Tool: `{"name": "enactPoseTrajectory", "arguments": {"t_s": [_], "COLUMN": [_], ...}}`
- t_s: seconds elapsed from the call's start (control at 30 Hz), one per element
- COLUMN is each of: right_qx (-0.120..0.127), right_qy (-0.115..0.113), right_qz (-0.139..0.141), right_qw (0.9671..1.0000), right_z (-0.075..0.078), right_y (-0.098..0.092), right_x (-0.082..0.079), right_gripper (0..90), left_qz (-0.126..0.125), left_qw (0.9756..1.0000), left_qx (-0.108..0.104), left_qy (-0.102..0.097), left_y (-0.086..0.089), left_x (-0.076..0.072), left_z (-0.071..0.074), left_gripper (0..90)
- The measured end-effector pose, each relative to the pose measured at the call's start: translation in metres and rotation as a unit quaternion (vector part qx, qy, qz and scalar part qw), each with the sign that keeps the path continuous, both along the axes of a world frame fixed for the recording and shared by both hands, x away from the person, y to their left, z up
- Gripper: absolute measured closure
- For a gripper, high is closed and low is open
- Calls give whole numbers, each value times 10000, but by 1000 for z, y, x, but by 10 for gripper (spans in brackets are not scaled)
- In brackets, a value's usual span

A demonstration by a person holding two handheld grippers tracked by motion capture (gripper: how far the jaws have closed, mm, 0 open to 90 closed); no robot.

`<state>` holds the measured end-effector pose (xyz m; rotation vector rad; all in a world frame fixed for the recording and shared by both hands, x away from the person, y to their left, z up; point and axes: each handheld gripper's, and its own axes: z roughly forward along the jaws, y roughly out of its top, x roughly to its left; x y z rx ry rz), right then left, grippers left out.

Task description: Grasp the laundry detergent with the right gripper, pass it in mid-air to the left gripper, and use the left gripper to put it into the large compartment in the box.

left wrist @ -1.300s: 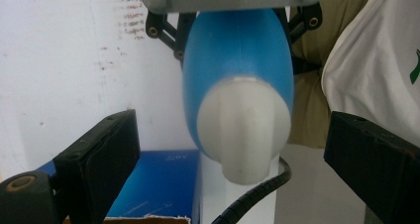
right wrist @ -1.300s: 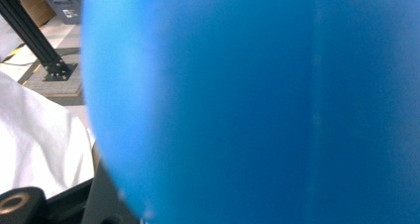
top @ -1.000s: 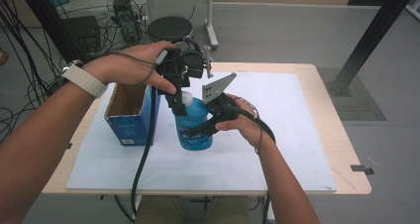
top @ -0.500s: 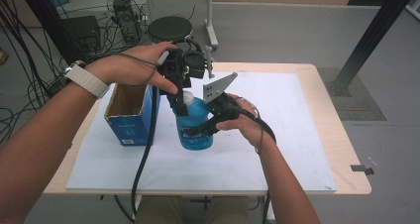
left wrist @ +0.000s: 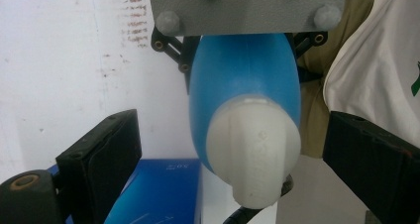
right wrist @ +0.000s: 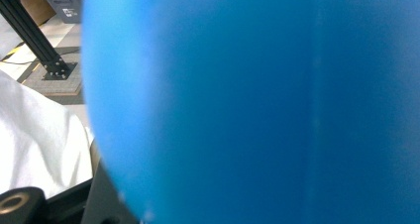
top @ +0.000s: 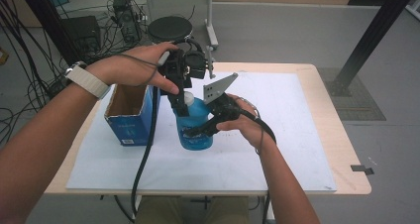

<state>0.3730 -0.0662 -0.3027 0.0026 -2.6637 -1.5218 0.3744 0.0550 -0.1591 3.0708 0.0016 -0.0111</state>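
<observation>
The blue bottle (top: 194,127) stands upright on the white sheet (top: 277,154) that covers the desk (top: 346,179), and everything else is placed from it. Its white cap (left wrist: 252,157) carries raised moulded lettering, but in the left gripper view the letters are too soft to read. Just beside the bottle, on the person's left side, stands an open blue carton (top: 130,116) with a small white print on its front face and, in the left gripper view, faint white marks on its top edge; neither can be read.

Compared with the earlier high views, nothing has shifted: bottle, carton and both hands sit in the same spots.

The right hand-held gripper (top: 198,132) comes at the bottle from the person's right side and clamps its body low down, with the jaws pressed on the blue plastic; in the right gripper view the bottle's wall (right wrist: 257,105) sits right against the camera. The left hand-held gripper (top: 179,96) comes down from above onto the bottle's top. In the left gripper view its two black jaws stand on either side of the cap with a clear gap on each side, so they are parted and seem not to touch it, though the far side is hard to judge.
</observation>
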Motion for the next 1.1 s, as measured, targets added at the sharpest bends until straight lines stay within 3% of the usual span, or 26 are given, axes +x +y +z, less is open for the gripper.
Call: {"name": "enactPoseTrajectory", "arguments": {"t_s": [1.1], "right_qx": [15], "right_qy": [55], "right_qz": [-46], "right_qw": [10000], "right_z": [-4], "right_y": [-3], "right_x": [1], "right_gripper": [435], "left_qz": [33], "left_qw": [9999], "left_qx": [-99], "left_qy": [-8], "left_y": [0], "left_x": [1], "left_z": [-5], "left_gripper": [84]}}
